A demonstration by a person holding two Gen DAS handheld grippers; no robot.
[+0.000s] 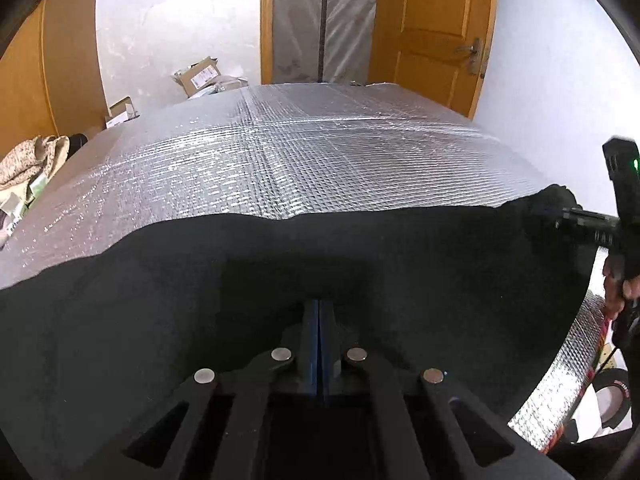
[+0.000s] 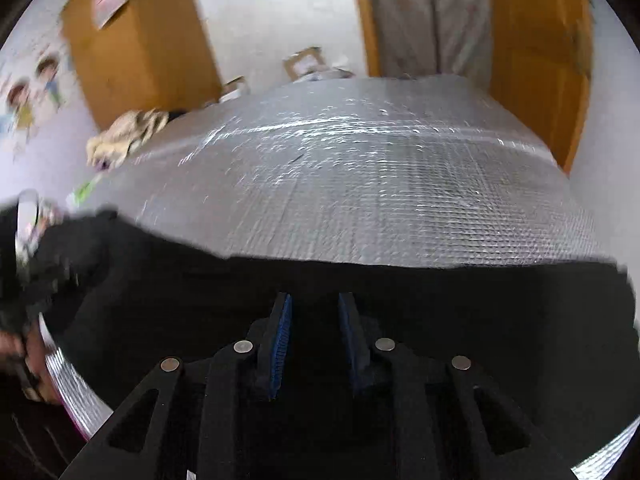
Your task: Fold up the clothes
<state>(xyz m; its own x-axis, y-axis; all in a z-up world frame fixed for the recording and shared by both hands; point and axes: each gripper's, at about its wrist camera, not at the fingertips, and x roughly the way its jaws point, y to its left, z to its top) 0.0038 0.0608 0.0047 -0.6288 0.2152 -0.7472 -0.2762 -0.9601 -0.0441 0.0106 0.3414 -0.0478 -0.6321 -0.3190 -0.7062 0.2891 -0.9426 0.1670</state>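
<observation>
Where quilted foil (image 1: 320, 152) shines, matte black cloth (image 1: 160, 288).

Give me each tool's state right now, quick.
Left tool: closed; whether it pinches the black garment cannot be told.
Right tool: open over the black garment, holding nothing.

Silver foil mat (image 1: 320, 152), wooden door (image 1: 432, 32), cardboard boxes (image 1: 200, 74)

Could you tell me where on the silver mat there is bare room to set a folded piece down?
The silver mat is bare from the black garment's far edge to the mat's far end. The near side is crowded: the garment and both grippers.
</observation>
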